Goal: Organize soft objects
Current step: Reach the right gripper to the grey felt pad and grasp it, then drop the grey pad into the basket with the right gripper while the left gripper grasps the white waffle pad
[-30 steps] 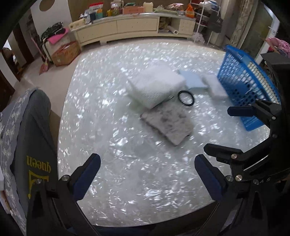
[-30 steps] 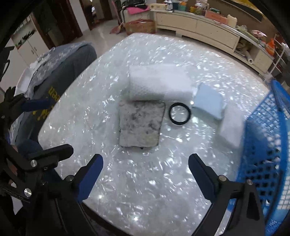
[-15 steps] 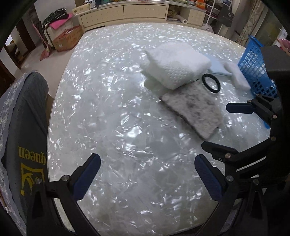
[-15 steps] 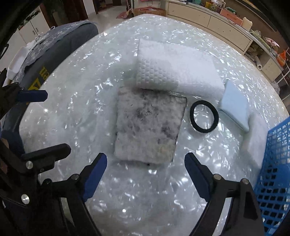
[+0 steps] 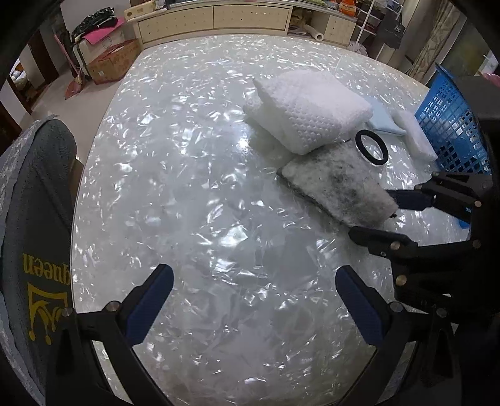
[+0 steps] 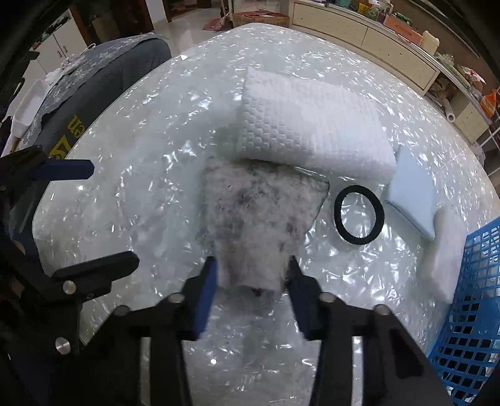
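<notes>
A grey, dirty fluffy pad (image 6: 259, 212) lies on the pearly table (image 6: 150, 187); it also shows in the left wrist view (image 5: 340, 184). My right gripper (image 6: 251, 278) is shut on the pad's near edge, its blue fingers (image 6: 206, 290) pinching both sides. A thick white textured foam block (image 6: 312, 131) lies just behind the pad. A black ring (image 6: 358, 215), a light blue sponge (image 6: 412, 196) and a white foam piece (image 6: 443, 253) lie to the right. My left gripper (image 5: 259, 299) is open and empty over bare table, left of the pad.
A blue plastic basket (image 6: 468, 328) stands at the table's right edge, also in the left wrist view (image 5: 450, 125). A grey chair back with yellow lettering (image 5: 34, 250) stands at the table's left edge. A long cabinet (image 5: 218, 22) lines the far wall.
My right gripper moved forward to the grey pad and closed on its near edge. My left gripper moved in slightly and stayed open.
</notes>
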Available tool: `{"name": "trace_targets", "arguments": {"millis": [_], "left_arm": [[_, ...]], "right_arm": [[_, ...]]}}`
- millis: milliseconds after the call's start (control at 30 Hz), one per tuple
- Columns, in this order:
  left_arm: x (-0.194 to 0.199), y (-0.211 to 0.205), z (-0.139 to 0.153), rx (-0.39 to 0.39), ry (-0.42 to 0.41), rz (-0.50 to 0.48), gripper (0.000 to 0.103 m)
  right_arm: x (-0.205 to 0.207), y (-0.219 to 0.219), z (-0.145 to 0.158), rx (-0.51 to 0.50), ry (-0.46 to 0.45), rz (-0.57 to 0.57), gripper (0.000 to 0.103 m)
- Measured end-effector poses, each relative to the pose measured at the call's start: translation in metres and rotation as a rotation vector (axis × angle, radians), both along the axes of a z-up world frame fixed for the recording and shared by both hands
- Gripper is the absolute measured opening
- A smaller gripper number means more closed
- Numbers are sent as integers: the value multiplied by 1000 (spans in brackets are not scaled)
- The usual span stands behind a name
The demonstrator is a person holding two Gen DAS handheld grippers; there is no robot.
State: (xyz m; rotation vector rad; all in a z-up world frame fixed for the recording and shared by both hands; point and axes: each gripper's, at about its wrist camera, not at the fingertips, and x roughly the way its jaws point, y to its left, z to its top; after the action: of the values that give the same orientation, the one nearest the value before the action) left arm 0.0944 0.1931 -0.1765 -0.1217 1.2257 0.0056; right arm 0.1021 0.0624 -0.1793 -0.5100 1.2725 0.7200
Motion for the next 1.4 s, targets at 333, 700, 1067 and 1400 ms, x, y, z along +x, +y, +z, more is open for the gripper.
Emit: {"name": "trace_targets", "arguments": {"millis": [333, 700, 1067, 1400], "left_arm": [[-7, -6, 16, 3, -42, -14, 103], [-8, -41, 61, 28, -147, -122, 103], [-6, -72, 107, 4, -186, -201, 103], [15, -95, 152, 21, -275, -314, 103]], "right_arm": [[-12, -12, 12, 24, 30, -26, 11], [-19, -58, 66, 101, 2, -92, 11], [-30, -107, 130, 146, -93, -130, 11], [-16, -157, 167, 171, -160, -219, 11]]}}
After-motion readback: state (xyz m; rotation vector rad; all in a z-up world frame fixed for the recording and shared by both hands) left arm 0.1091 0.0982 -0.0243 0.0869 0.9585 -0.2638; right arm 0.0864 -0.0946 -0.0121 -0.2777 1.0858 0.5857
